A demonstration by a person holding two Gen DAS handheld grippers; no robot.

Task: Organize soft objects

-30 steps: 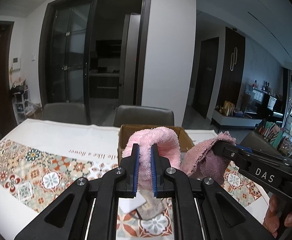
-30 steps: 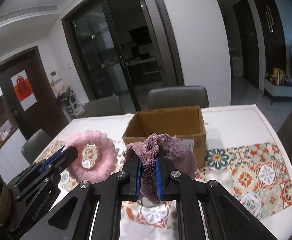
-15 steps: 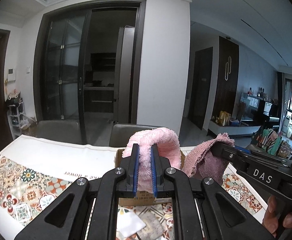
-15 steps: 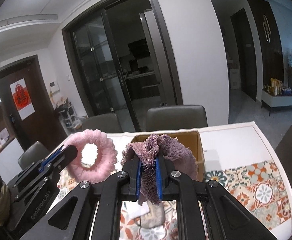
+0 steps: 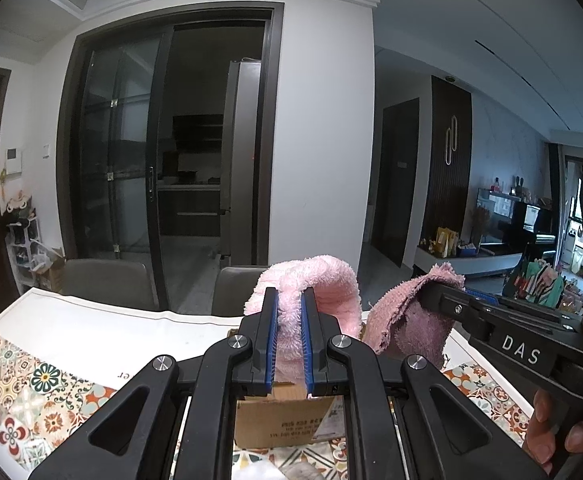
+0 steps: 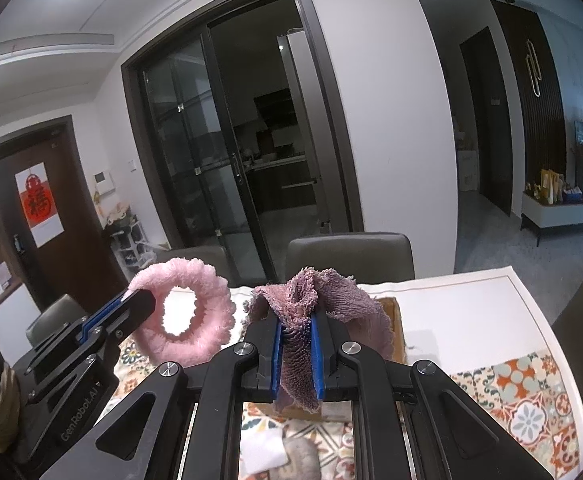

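left wrist view: left gripper (image 5: 289,344) pinching pink fluffy ring (image 5: 323,292); right gripper (image 6: 296,354) pinching mauve cloth (image 6: 331,312), both near cardboard box (image 5: 283,420). risk: early release drops either outside the box.

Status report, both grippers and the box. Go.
Left gripper shut on pink ring. Right gripper shut on mauve cloth. Both held above the cardboard box. Nothing seen in the way.
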